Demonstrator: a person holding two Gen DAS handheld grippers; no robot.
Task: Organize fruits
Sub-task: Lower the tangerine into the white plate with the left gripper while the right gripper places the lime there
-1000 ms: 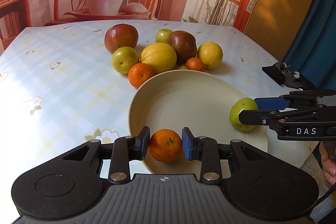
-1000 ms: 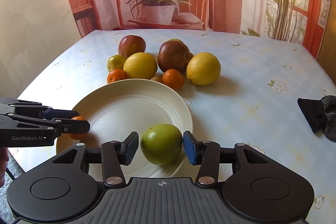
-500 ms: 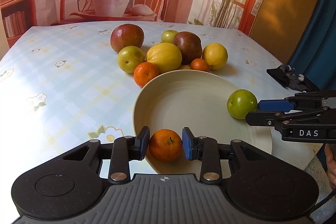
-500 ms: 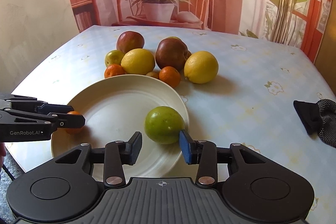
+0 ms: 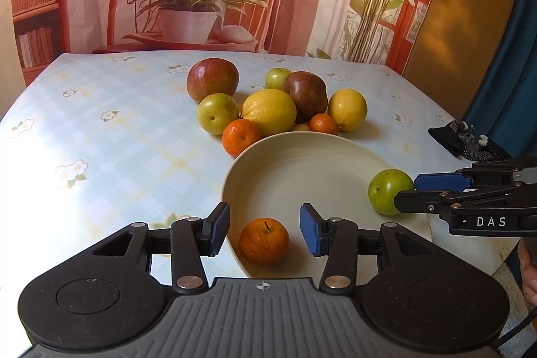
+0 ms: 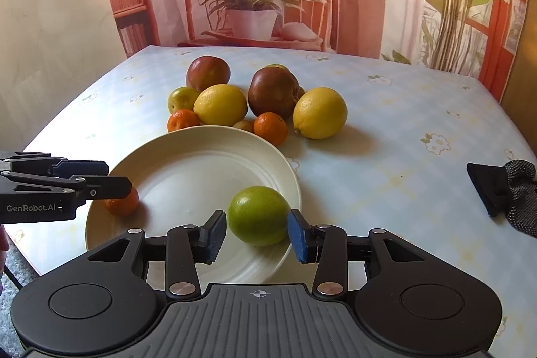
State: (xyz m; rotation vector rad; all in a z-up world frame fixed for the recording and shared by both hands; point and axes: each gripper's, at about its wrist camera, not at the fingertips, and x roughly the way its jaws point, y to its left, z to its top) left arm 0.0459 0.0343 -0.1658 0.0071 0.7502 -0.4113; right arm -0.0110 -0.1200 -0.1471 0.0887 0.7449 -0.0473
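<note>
Fruits lie in two groups relative to your cream plate point(image 6: 282, 163), which sits at the near edge of the bench point(image 6: 386, 163).

On the plate's left side rests a small orange mandarin point(image 5: 264, 240). Your left gripper point(image 5: 265, 228) straddles it: the jaws are opening, and a clear gap shows between each pad and the mandarin, so nothing is gripped.

On the plate's right side, near the rim, rests a green fruit point(image 6: 258, 214). Your right gripper point(image 6: 256, 235) has this fruit between its jaws. The left pad stands just beside the skin and the right pad appears just short of it; the jaws are parted and no firm grip is evident.

Behind the plate, reading left to right in the right wrist view: a small yellow-green fruit point(image 6: 183, 98), an orange mandarin at the rim point(image 6: 183, 120), a red apple point(image 6: 208, 72) set further back, a lemon point(image 6: 220, 104), a dark red apple point(image 6: 273, 93), a second mandarin point(image 6: 271, 128), and a second lemon point(image 6: 320, 112). These fruits touch or nearly touch one another.

Well right of the plate, a dark glove point(image 6: 506, 190) lies on the bench.
</note>
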